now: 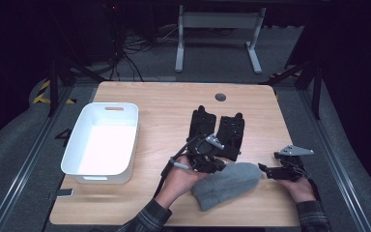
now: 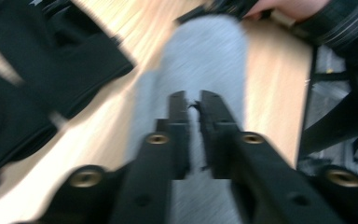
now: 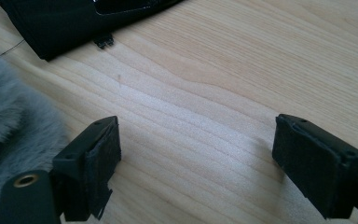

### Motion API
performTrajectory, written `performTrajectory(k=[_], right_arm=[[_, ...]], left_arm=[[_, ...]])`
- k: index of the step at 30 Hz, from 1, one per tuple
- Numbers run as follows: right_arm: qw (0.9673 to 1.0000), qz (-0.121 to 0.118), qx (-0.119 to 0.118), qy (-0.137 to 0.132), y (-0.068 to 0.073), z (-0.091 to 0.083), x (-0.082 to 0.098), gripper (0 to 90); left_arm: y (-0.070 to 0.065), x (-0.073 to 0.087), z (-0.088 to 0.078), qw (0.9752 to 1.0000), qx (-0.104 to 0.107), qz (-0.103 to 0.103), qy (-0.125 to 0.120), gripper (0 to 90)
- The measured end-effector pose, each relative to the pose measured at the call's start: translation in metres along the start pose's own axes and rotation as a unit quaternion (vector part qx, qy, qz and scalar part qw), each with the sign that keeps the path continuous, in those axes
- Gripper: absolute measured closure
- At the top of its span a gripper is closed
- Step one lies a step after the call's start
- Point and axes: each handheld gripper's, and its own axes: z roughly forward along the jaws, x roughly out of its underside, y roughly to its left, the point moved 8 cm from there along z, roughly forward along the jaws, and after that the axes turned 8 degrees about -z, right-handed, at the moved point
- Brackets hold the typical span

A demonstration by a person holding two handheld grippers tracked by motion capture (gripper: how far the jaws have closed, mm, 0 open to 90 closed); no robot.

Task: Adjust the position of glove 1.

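Up close in the left gripper view we get the left gripper [image 2: 193, 100] with jaws nearly pressed together over the grey beanie [image 2: 205, 51], though blur hides whether it's pinching fabric. Our right gripper [image 3: 196, 140] is wide open on bare wooden table [image 3: 223, 56], beanie fuzz at its 9 o'clock. From the high view, black gloves [image 1: 217, 130] lie at 12 o'clock of the beanie, white bin [image 1: 101, 142] at 9 o'clock.
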Motion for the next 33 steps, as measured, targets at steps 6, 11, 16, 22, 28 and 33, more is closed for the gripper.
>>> performTrajectory(k=[6, 11, 16, 22, 28, 33], right_arm=[[1.0, 0.0, 0.002, 0.0, 0.0, 0.0, 0.0, 16.5], [1.0, 0.0, 0.002, 0.0, 0.0, 0.0, 0.0, 16.6], [1.0, 0.0, 0.002, 0.0, 0.0, 0.0, 0.0, 16.6], [1.0, 0.0, 0.002, 0.0, 0.0, 0.0, 0.0, 16.8], [1.0, 0.001, 0.002, -0.001, 0.0, -0.001, 0.0, 16.9], [1.0, 0.001, 0.002, -0.001, 0.0, -0.001, 0.0, 16.9]], left_arm=[[0.037, 0.019, -0.007, 0.9993, -0.031, -0.019, 0.012, 89.9], [0.056, 0.039, -0.008, 0.9986, -0.039, -0.033, 0.016, 89.9], [0.071, 0.061, -0.003, 0.9974, -0.042, -0.051, 0.028, 90.0], [0.072, 0.077, 0.008, 0.9967, -0.025, -0.055, 0.054, 90.0], [0.062, 0.085, 0.009, 0.9968, -0.003, -0.055, 0.057, 90.0], [0.052, 0.082, 0.0, 0.9961, 0.035, -0.072, 0.038, 90.0]])
